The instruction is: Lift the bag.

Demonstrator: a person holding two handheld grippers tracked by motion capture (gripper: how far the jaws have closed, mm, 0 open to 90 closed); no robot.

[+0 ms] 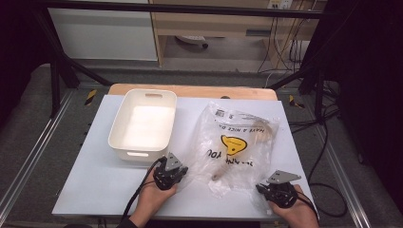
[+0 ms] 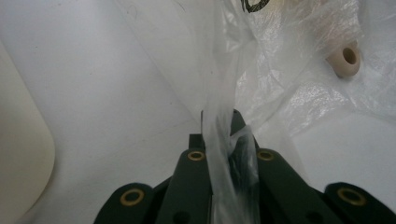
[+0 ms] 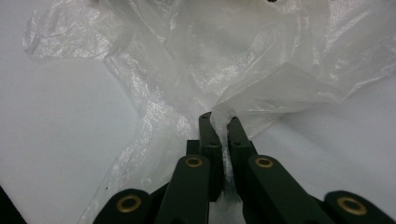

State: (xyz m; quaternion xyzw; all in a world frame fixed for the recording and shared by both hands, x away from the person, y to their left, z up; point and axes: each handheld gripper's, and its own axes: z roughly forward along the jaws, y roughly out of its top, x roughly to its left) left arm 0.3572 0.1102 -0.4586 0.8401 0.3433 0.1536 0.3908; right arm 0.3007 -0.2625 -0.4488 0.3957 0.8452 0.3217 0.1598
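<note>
A clear plastic bag [image 1: 237, 142] with a yellow face and black lettering lies on the white table top [image 1: 95, 180]. Inside it is a beige utensil [image 1: 262, 134] whose handle end, with a hole in it, lies near the front [image 2: 345, 58]. My left gripper [image 1: 180, 172] is at the bag's near left corner; in its own view the gripper [image 2: 219, 122] is shut on a pinched strip of the bag [image 2: 280, 56]. My right gripper [image 1: 260, 188] is at the near right corner, and in its view the gripper [image 3: 219, 122] is shut on a fold of the bag [image 3: 210, 56].
An empty white bin [image 1: 142, 123] with cut-out handles stands left of the bag, just beyond my left gripper; its rounded corner [image 2: 18, 154] is in the left gripper view. A wooden board edge [image 1: 190, 90] runs behind. Metal frame rails and cables flank the table.
</note>
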